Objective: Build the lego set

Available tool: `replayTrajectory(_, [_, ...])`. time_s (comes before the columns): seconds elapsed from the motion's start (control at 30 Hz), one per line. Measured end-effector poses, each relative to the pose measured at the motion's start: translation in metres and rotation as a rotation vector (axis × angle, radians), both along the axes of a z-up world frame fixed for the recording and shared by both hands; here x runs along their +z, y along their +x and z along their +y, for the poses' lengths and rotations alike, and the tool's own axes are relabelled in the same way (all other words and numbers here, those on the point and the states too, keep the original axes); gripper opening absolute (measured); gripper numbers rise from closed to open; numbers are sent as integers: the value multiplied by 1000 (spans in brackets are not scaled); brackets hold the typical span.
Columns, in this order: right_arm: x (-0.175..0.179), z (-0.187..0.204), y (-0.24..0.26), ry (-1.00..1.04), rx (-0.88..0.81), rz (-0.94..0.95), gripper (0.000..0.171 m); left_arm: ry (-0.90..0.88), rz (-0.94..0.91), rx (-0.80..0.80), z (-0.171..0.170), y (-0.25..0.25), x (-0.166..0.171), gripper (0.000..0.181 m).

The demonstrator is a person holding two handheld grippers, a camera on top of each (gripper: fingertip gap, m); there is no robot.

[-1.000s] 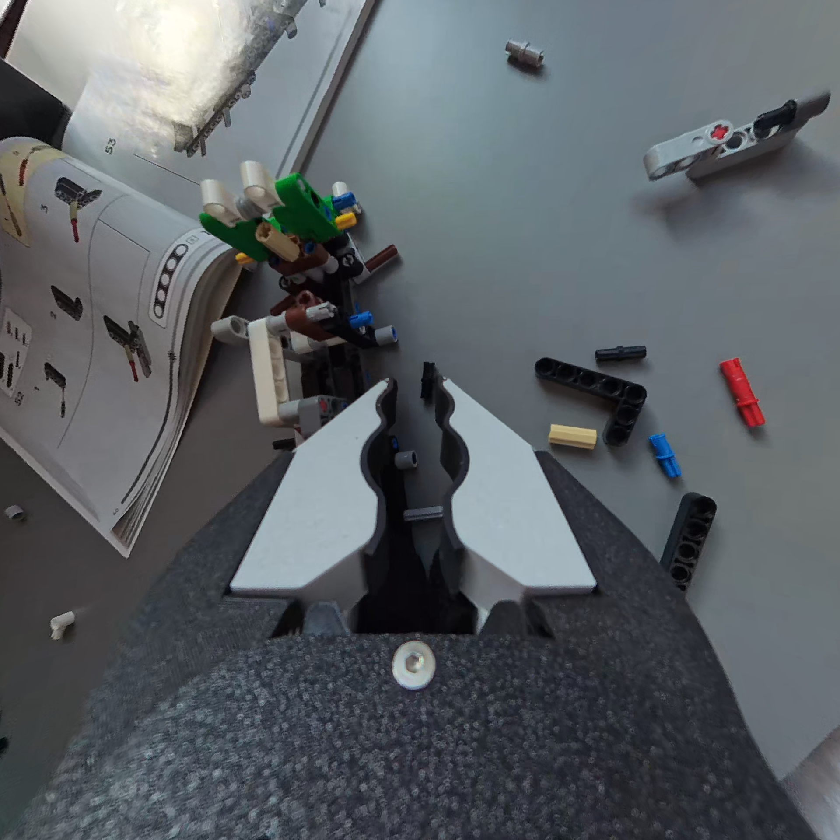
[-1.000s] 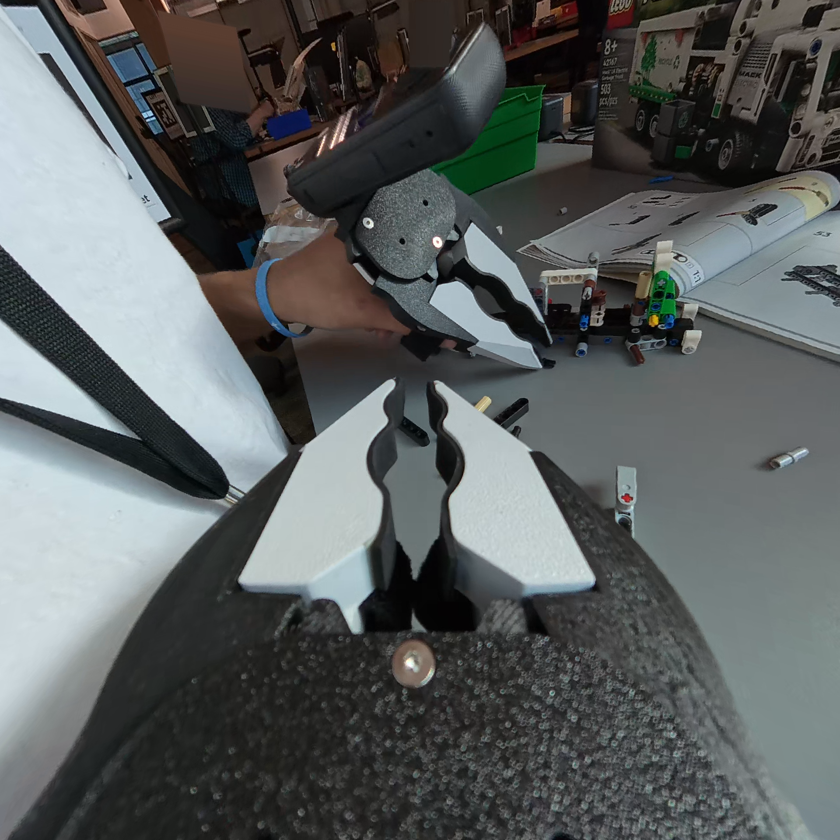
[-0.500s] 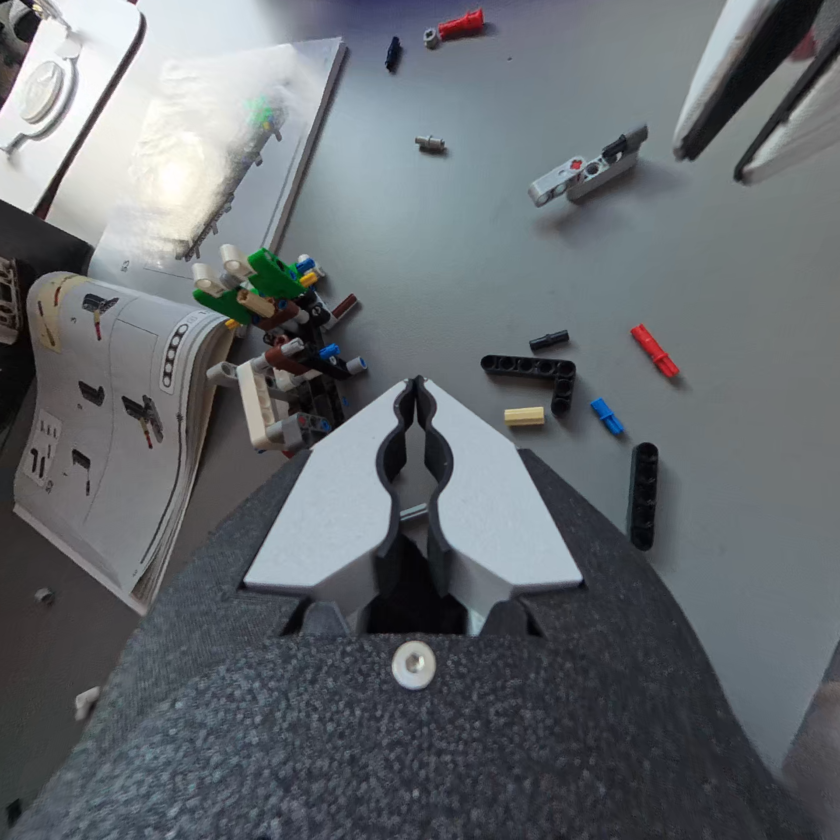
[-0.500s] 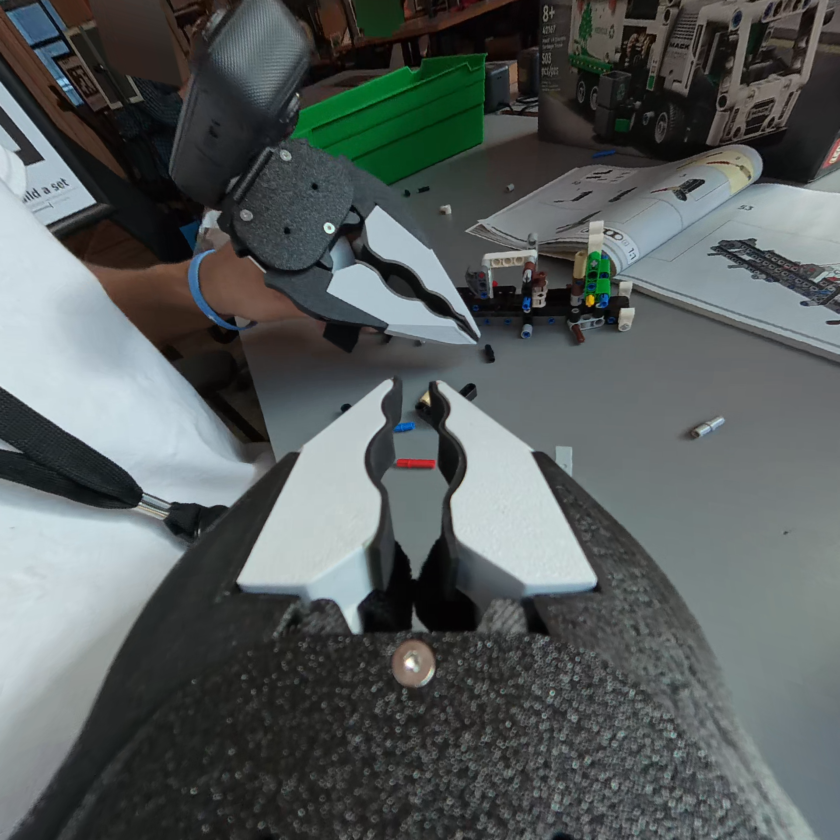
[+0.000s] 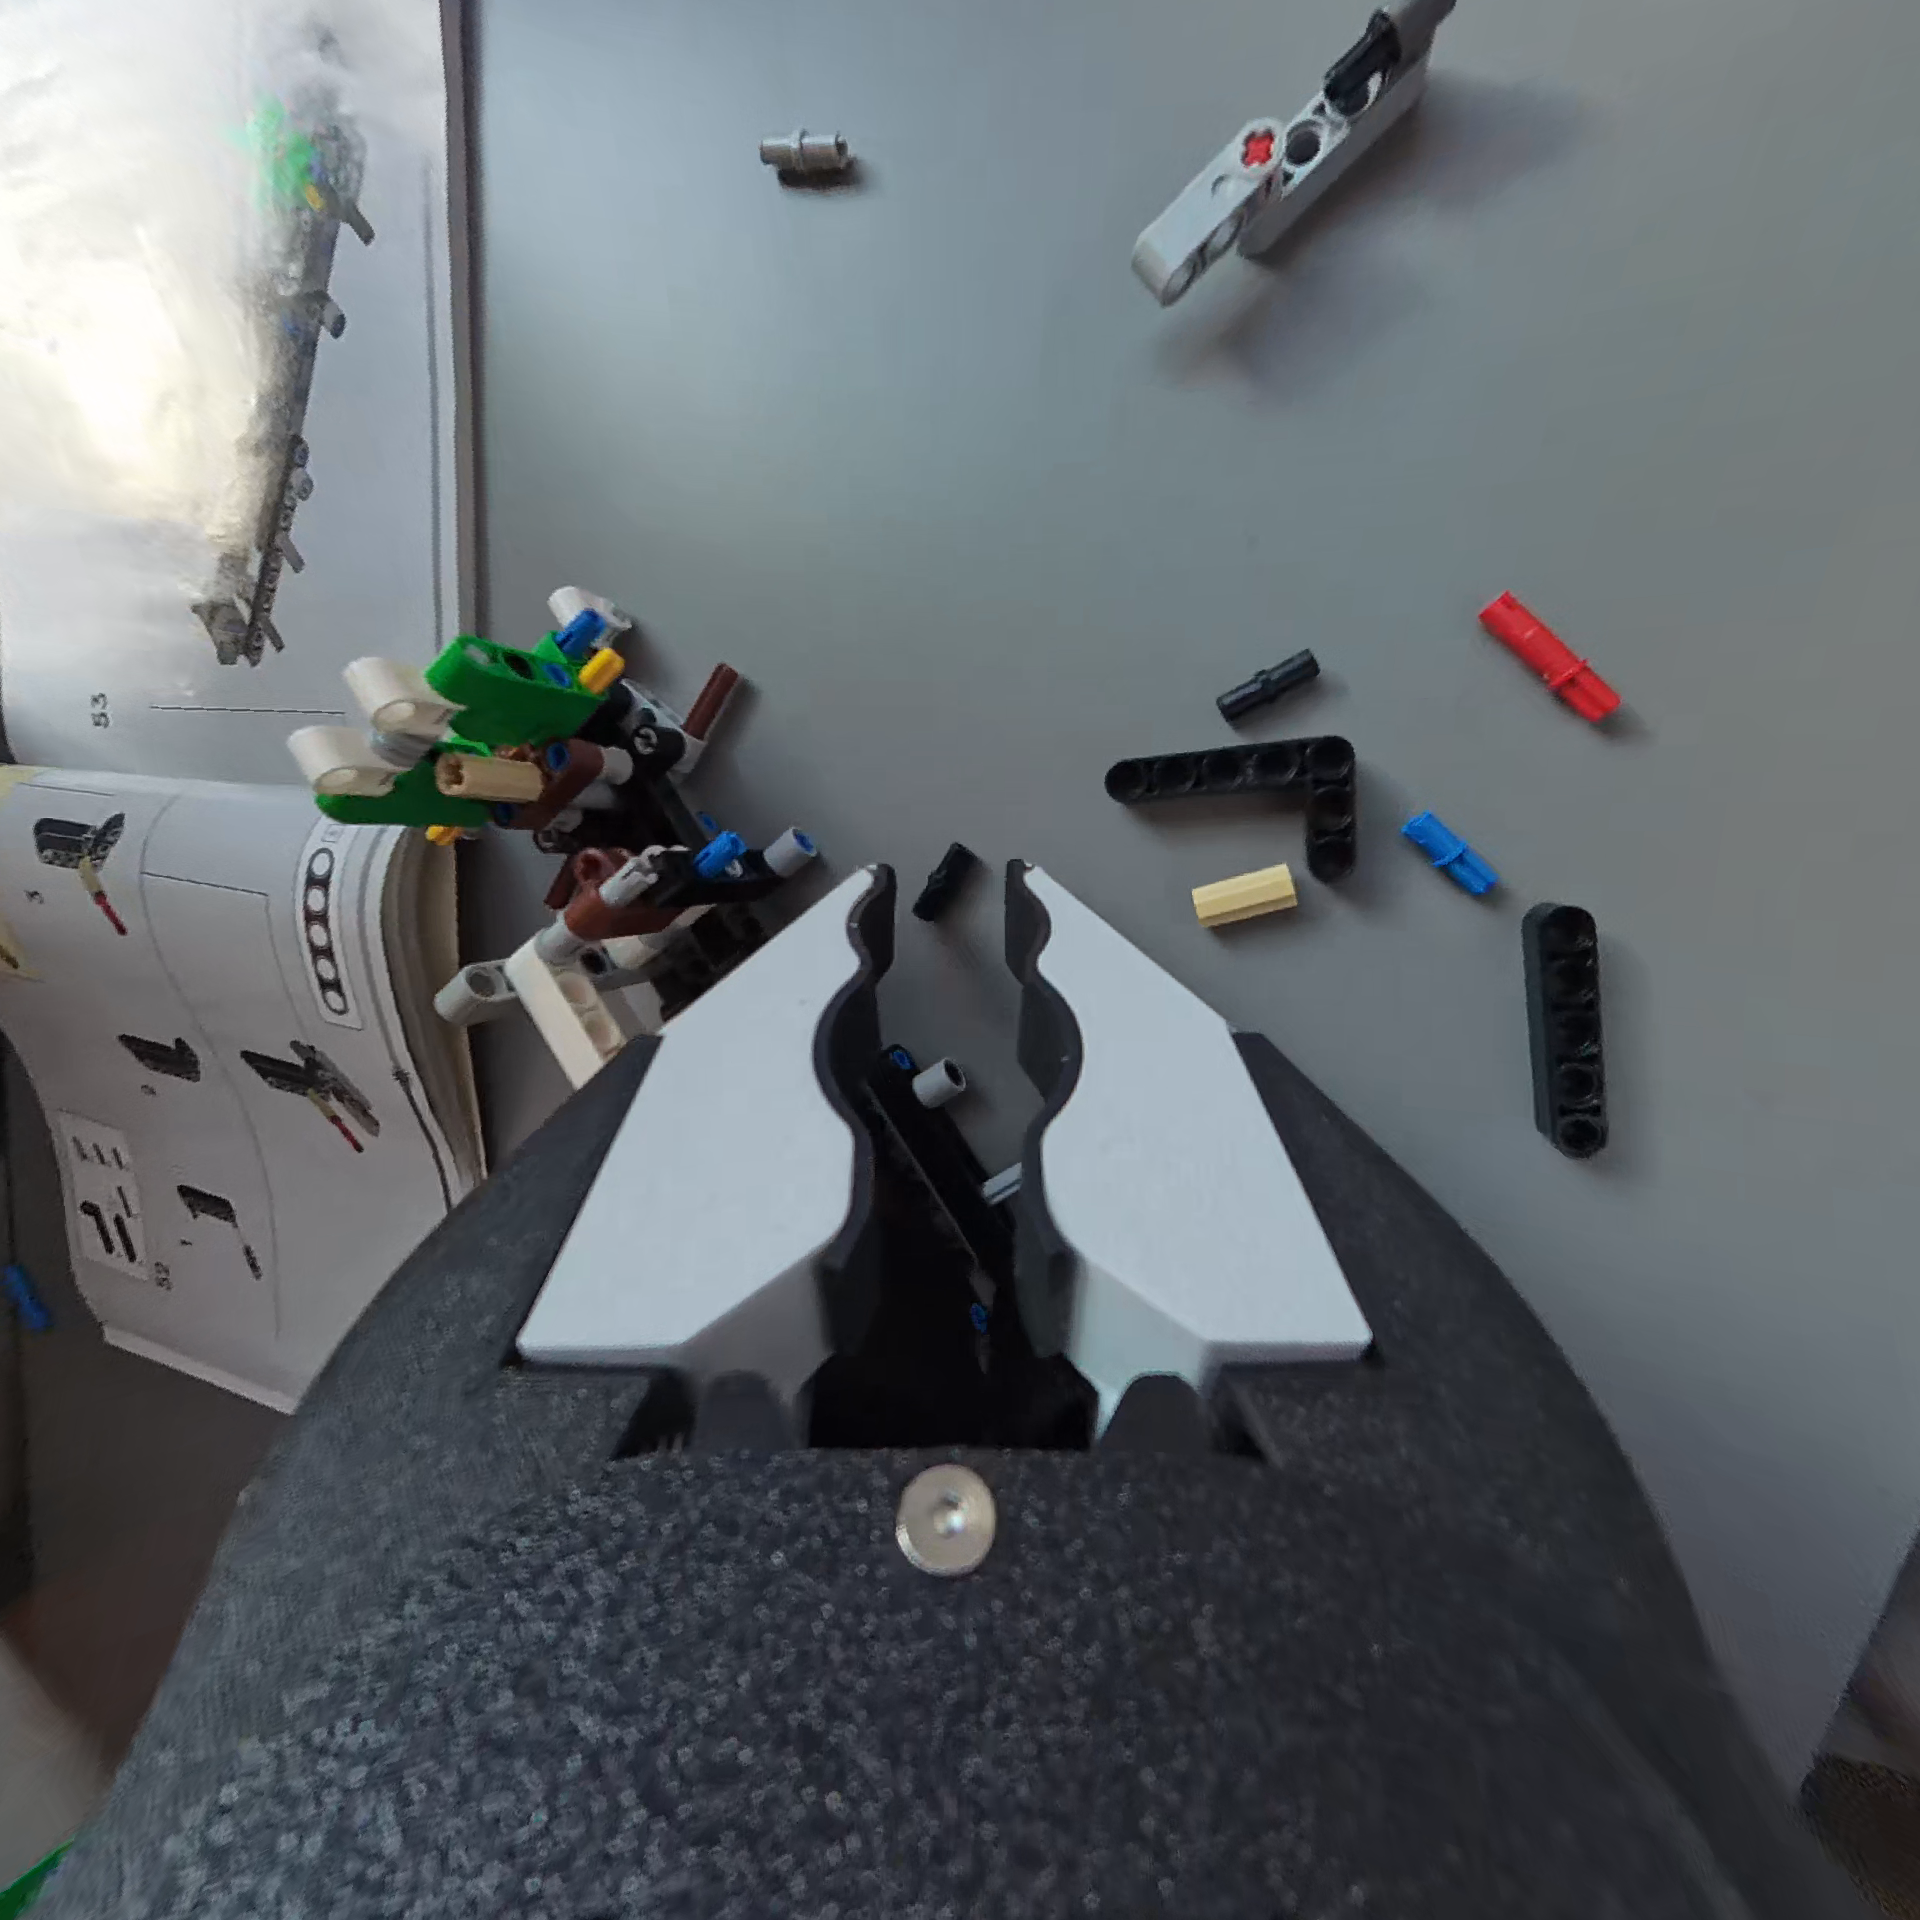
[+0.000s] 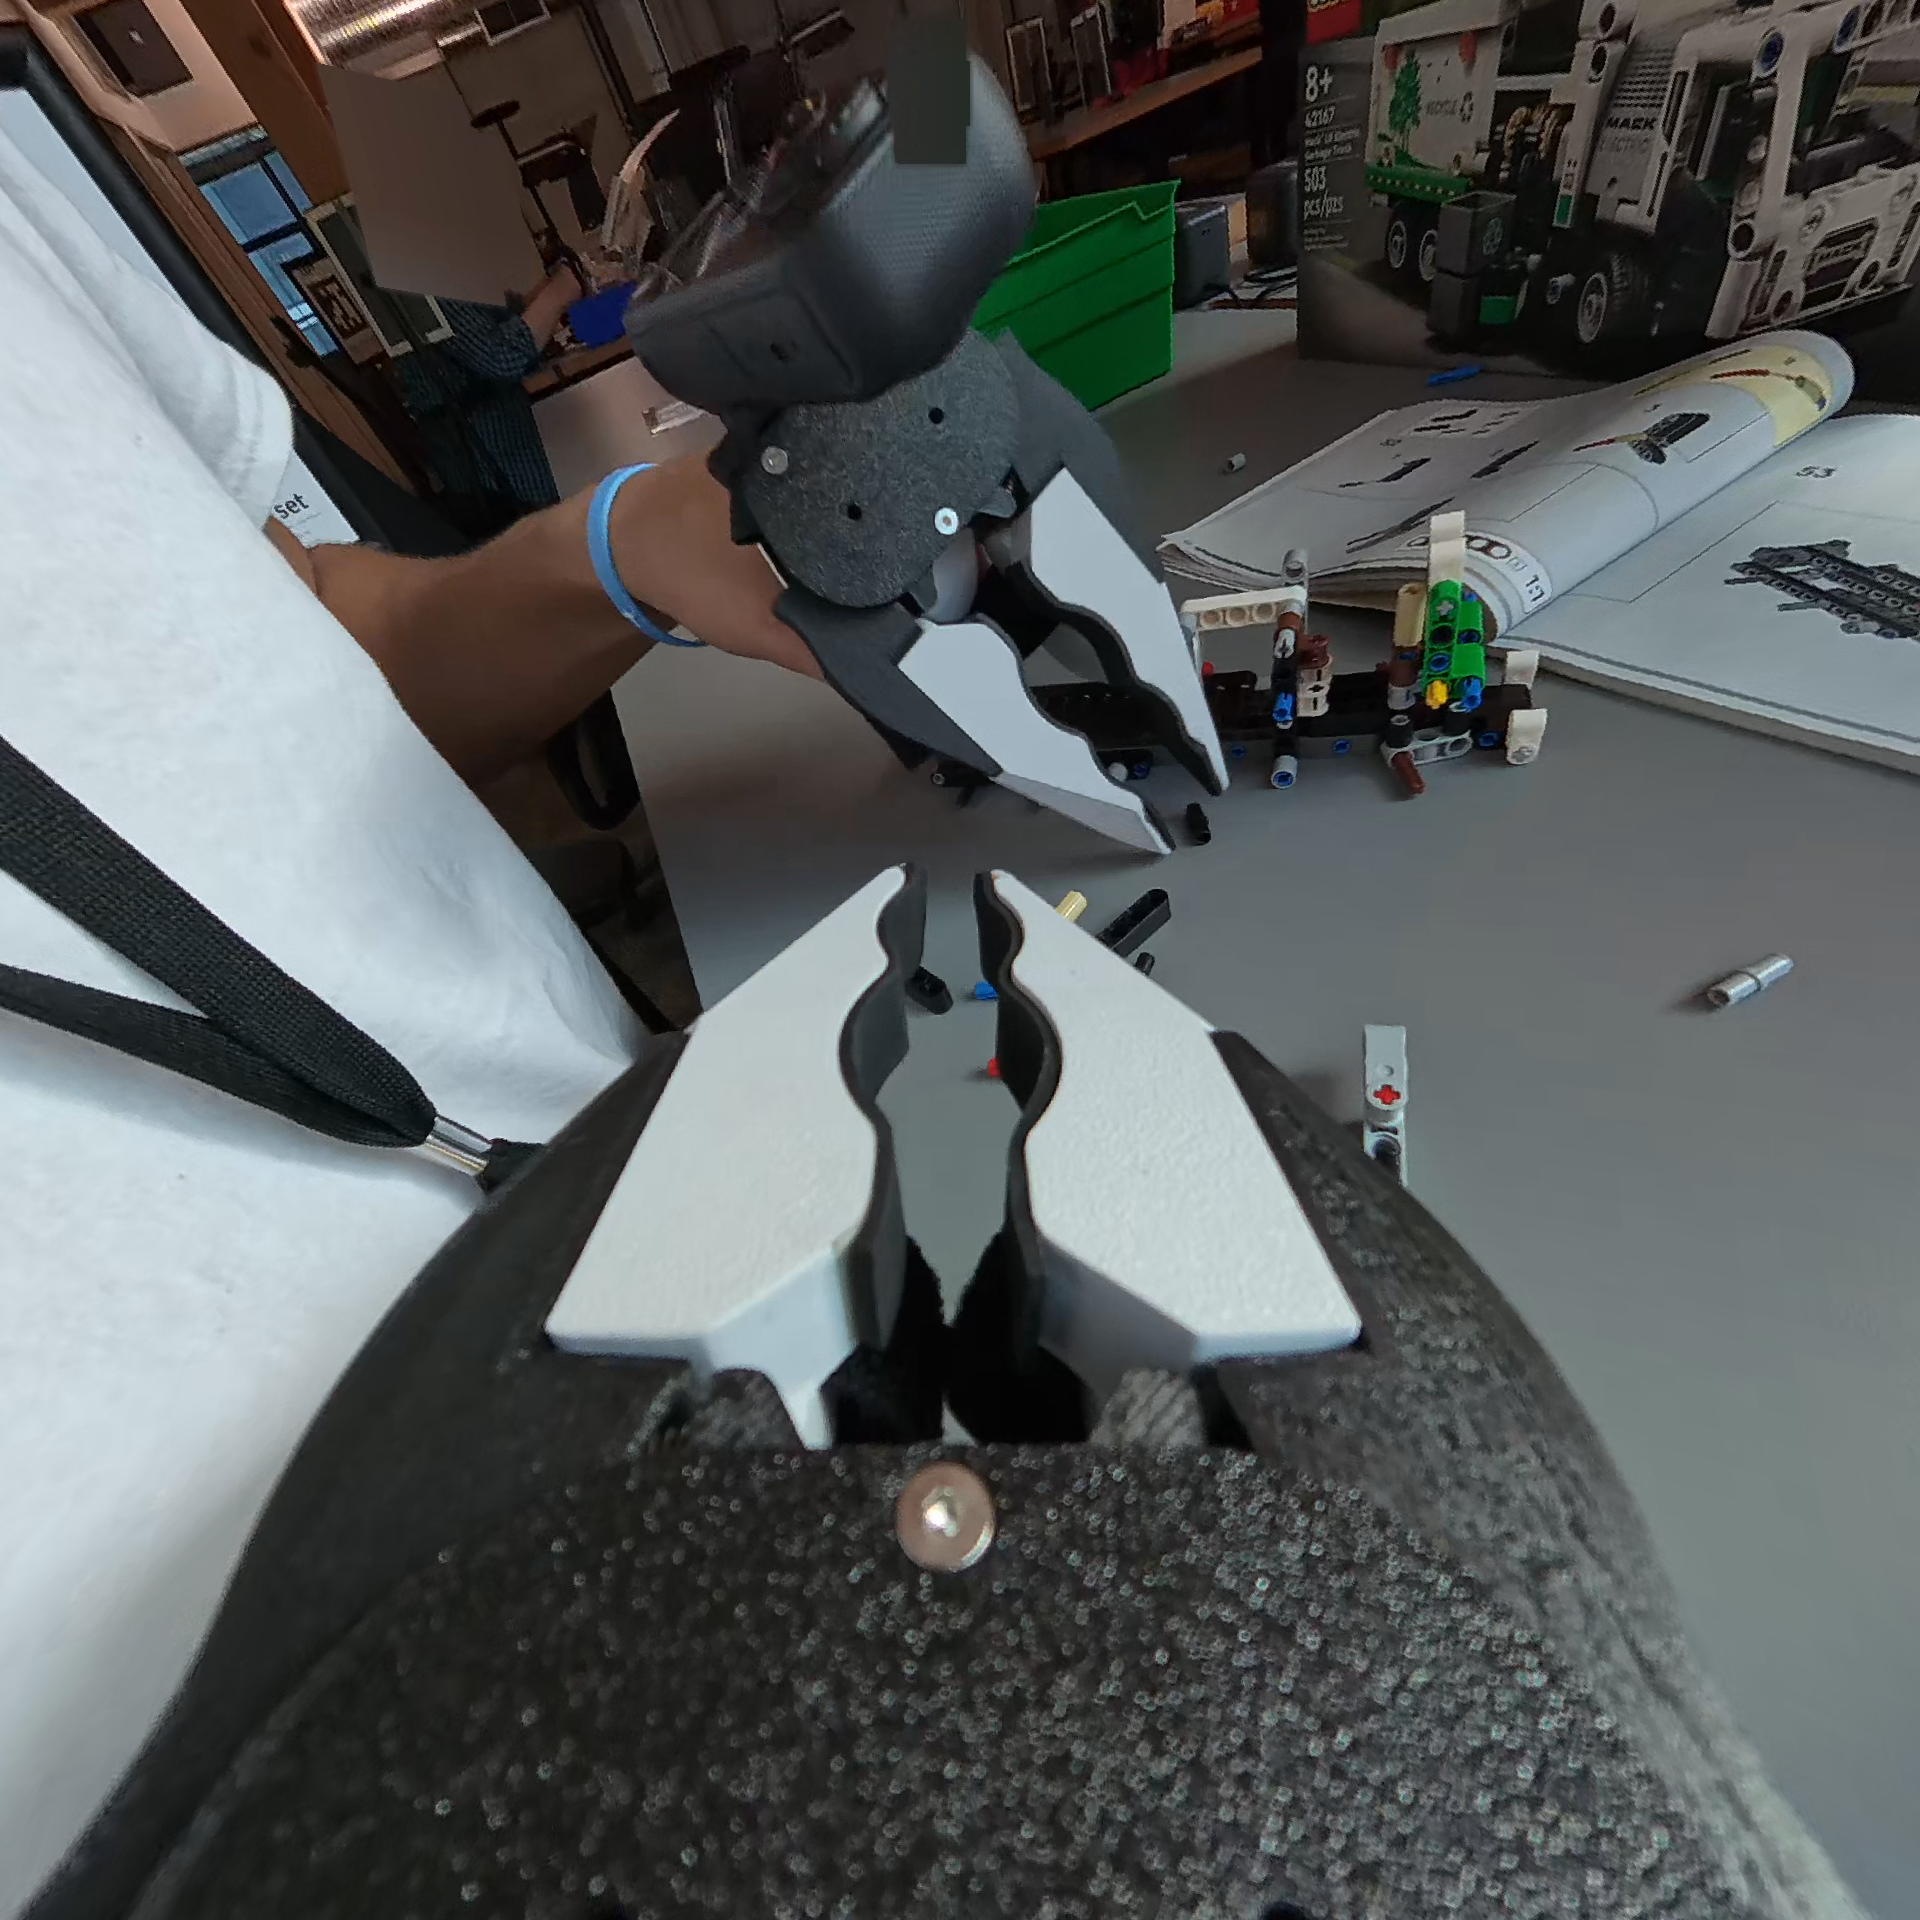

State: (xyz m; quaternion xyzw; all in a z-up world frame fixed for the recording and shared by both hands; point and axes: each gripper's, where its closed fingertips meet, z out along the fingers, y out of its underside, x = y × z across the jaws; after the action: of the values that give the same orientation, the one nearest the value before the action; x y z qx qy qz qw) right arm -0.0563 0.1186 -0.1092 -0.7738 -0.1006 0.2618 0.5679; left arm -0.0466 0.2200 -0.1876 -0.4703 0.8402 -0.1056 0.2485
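Note:
The part-built lego assembly [image 5: 582, 769], a long black beam with green, white, brown and blue parts, lies on the grey table next to the instruction booklet [image 5: 208, 997]. My left gripper [image 5: 948, 873] is open, low over the near end of that black beam [image 5: 914, 1143], which shows between its fingers. A small black pin [image 5: 943, 883] lies on the table at its tips. In the right wrist view the left gripper [image 6: 1190, 810] points down at the assembly [image 6: 1351, 696]. My right gripper [image 6: 948, 878] is slightly open and empty, held above the table.
Loose parts lie right of the left gripper: black L-beam [image 5: 1268, 774], tan pin [image 5: 1244, 894], blue pin [image 5: 1447, 852], red pin [image 5: 1548, 655], black straight beam [image 5: 1564, 1029], grey beam [image 5: 1278, 177]. The set's box [image 6: 1610, 177] and a green bin [image 6: 1081, 281] stand at the back. The tips of one gripper are about 12 cm away from the tips of the other.
Half a second ago my left gripper was shut and raised above the table. Now it is open again and low over the end of the assembly. The right gripper has shifted slightly.

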Motion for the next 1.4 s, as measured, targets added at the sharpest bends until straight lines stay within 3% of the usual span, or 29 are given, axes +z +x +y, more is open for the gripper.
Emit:
replayTrajectory(0.2, [7, -5, 1, 31, 23, 48, 8, 24, 42, 8, 4, -4, -4, 3])
replayTrajectory(0.4, [3, -1, 4, 29, 4, 55, 8, -41, -2, 35, 0, -4, -2, 3])
replayTrajectory(0.57, [5, 16, 20, 12, -80, 62, 7, -262, -289, -82, -44, 3, 43, 2])
replayTrajectory(0.67, [13, 22, 14, 31, -19, 94, 12, -379, -445, -151, -66, -1, 74, 2])
replayTrajectory(0.83, [28, 23, -8, 119, 116, 89, 12, -583, -530, -183, -82, -15, 95, 2])
replayTrajectory(1.4, [29, 21, -23, 116, 162, 54, 4, -605, -610, -183, -85, -30, 102, 2])
